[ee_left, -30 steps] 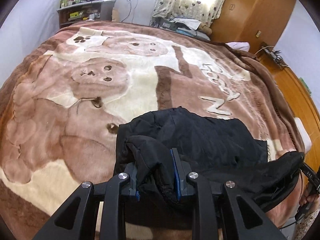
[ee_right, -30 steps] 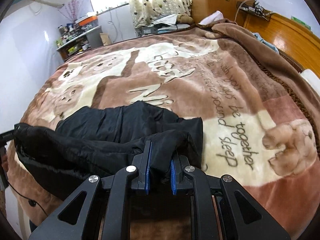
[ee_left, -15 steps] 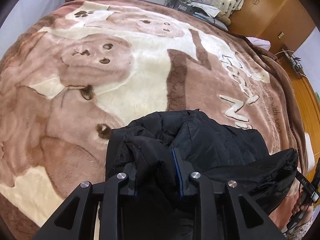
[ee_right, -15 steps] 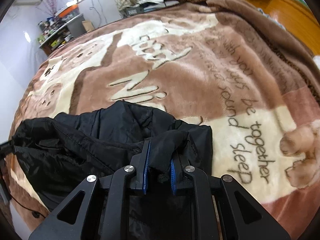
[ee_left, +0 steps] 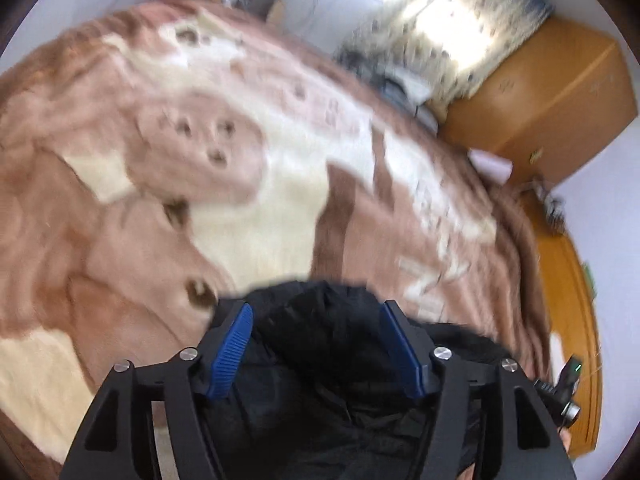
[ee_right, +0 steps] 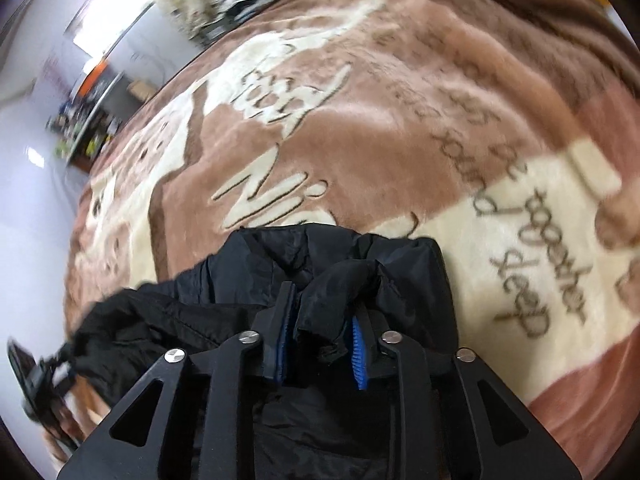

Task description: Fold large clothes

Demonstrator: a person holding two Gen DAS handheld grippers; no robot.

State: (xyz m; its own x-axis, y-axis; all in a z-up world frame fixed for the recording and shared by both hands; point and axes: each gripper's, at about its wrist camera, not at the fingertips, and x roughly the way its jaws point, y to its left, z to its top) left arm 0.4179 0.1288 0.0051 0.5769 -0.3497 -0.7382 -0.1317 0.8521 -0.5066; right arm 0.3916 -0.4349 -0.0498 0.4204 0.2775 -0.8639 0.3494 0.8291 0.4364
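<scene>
A black padded jacket (ee_left: 320, 344) lies bunched at the near edge of a bed with a brown and cream bear blanket (ee_left: 248, 184). My left gripper (ee_left: 316, 312) is open, its blue pads (ee_left: 234, 344) spread wide over the jacket's left part. In the right wrist view the jacket (ee_right: 304, 264) lies folded on the blanket (ee_right: 400, 112). My right gripper (ee_right: 324, 300) has its jaws partly apart, with a fold of the jacket still lying between the blue pads (ee_right: 358, 356). Both views are blurred by motion.
A wooden wardrobe (ee_left: 536, 92) stands at the far right, beside a curtained window (ee_left: 452, 12). A shelf with clutter (ee_right: 84, 120) stands by the far wall. The bed's wooden side (ee_left: 576, 320) runs along the right.
My left gripper has opened wide and let go of the jacket. My right gripper's jaws have widened around the fold. Both cameras have tilted and moved fast.
</scene>
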